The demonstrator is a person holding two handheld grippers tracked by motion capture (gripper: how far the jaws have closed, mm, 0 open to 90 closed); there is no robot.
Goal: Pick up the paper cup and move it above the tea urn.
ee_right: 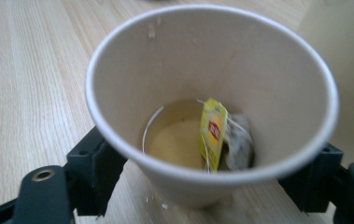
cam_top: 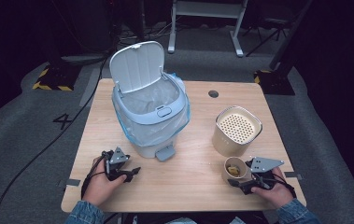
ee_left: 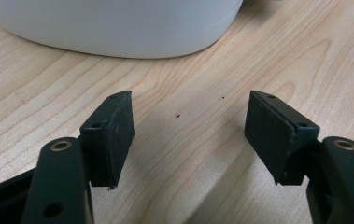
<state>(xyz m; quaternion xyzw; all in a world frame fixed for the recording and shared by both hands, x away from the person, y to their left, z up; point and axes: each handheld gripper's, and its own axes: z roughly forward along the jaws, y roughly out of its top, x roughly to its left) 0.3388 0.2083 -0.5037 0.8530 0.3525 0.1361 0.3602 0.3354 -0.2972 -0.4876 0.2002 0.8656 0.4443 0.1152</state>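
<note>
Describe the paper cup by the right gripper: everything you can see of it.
The paper cup is plain beige with a rolled rim, upright on the wooden table in front of a perforated-top canister. Inside sits a little pale liquid, a used tea bag and its yellow tag. The right gripper straddles its lower wall, jaws at either side; whether they press is unclear.

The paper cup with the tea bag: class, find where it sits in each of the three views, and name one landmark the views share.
High view: paper cup at lower right, just in front of the right gripper.
Left gripper view: not in it.
Right gripper view: centre, between the jaws, tea bag inside.
Shared landmark: the wooden table.
</note>
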